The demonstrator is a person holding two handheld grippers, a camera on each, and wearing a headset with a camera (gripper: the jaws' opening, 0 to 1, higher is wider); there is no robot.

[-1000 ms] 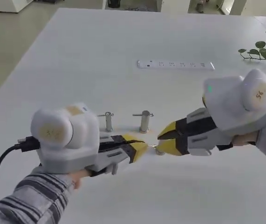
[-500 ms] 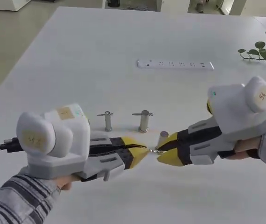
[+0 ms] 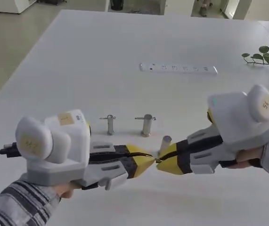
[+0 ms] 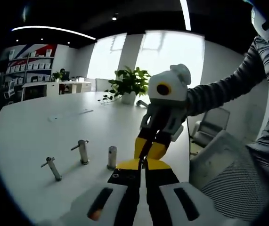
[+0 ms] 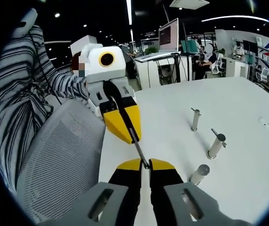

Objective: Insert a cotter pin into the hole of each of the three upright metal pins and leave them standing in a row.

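A white power strip point(image 3: 178, 68) lies on the desk point(image 3: 77, 70); a leafy plant point(image 3: 265, 52) trails at its right edge.

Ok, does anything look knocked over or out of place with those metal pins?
Nothing stands out: all three stand upright in a row. The end pin and middle pin carry cotters; the nearest pin is bare, with a cotter pin held between left gripper and right gripper.

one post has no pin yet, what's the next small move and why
Probably open the left gripper so the right gripper alone carries the cotter pin to the nearest post. Both pinch it tip to tip, and that post has none, unlike the middle post and left post.
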